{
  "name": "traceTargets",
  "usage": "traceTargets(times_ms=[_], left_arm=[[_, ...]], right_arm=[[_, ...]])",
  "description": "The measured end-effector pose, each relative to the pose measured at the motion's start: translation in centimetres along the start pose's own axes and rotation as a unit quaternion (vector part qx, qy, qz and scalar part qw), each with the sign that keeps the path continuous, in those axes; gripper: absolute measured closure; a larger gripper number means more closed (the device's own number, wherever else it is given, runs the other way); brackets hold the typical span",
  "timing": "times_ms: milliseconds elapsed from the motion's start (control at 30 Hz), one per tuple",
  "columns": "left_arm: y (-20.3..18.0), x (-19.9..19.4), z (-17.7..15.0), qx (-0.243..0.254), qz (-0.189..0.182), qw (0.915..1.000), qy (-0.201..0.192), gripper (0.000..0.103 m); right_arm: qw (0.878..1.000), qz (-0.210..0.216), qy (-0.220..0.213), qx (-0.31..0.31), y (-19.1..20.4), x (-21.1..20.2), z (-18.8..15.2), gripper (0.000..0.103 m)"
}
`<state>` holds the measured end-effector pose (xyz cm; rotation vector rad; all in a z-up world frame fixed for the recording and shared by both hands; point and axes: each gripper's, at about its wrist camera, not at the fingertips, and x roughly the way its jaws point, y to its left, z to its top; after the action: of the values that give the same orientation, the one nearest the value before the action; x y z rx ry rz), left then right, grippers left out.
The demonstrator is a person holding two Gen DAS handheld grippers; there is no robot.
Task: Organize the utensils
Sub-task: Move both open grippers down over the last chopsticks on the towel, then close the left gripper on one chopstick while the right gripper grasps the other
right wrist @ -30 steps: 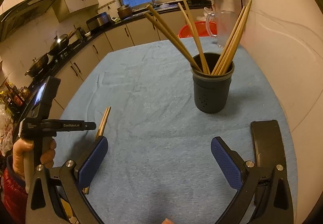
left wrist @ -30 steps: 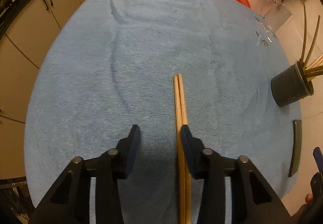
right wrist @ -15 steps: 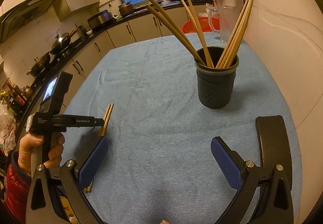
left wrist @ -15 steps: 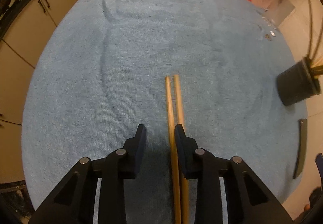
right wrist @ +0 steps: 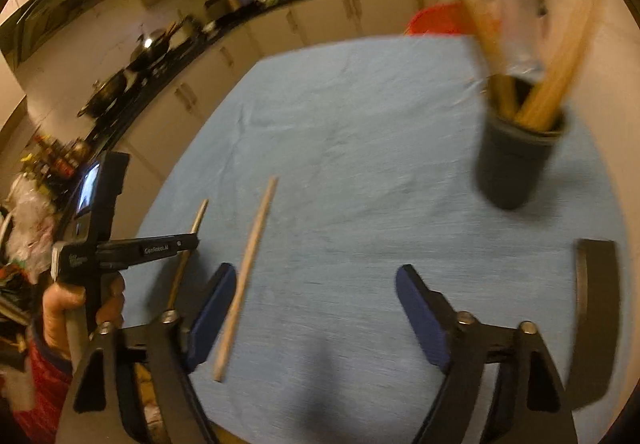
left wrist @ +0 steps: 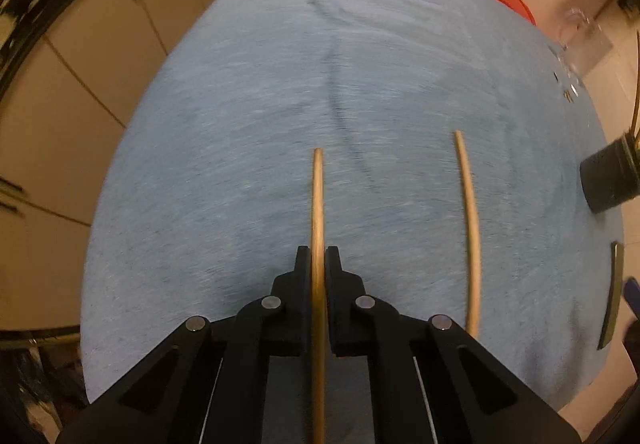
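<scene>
Left hand-held gripper (left wrist: 319,260) is clamped on one chopstick (left wrist: 318,199); the right hand-held gripper (right wrist: 316,308) hangs open. A second chopstick (right wrist: 248,272) lies on the tabletop (left wrist: 240,123). Likely next: carry the held one to the holder (right wrist: 516,159).

Dark cylindrical utensil holder (left wrist: 610,179): cut off at right frame edge; motion-blurred in right wrist view, upper right. Gripped wooden chopstick (left wrist: 318,211): rear end hidden below bottom edge.

Two loose chopsticks (left wrist: 318,199) (left wrist: 469,219); one holder (right wrist: 516,159); two tools (left wrist: 319,264) (right wrist: 316,308).
</scene>
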<state>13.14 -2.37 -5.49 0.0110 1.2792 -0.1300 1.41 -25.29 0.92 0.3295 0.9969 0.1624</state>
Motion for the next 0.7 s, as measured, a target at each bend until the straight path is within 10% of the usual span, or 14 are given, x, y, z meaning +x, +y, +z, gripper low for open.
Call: traceTargets(times_ms=[300, 700], left_arm=[[1.9, -0.2, -0.6, 0.007, -0.027, 0.9995, -0.015, 0.096], [3.0, -0.4, -1.0, 0.012, -0.046, 0.9986, -0.025, 0.096]], right_arm=[[0.991, 0.033, 0.123, 0.039, 3.0, 10.1, 4.6, 0.059], [0.986, -0.06, 0.155, -0.013, 5.9, 15.7, 6.2, 0.088]])
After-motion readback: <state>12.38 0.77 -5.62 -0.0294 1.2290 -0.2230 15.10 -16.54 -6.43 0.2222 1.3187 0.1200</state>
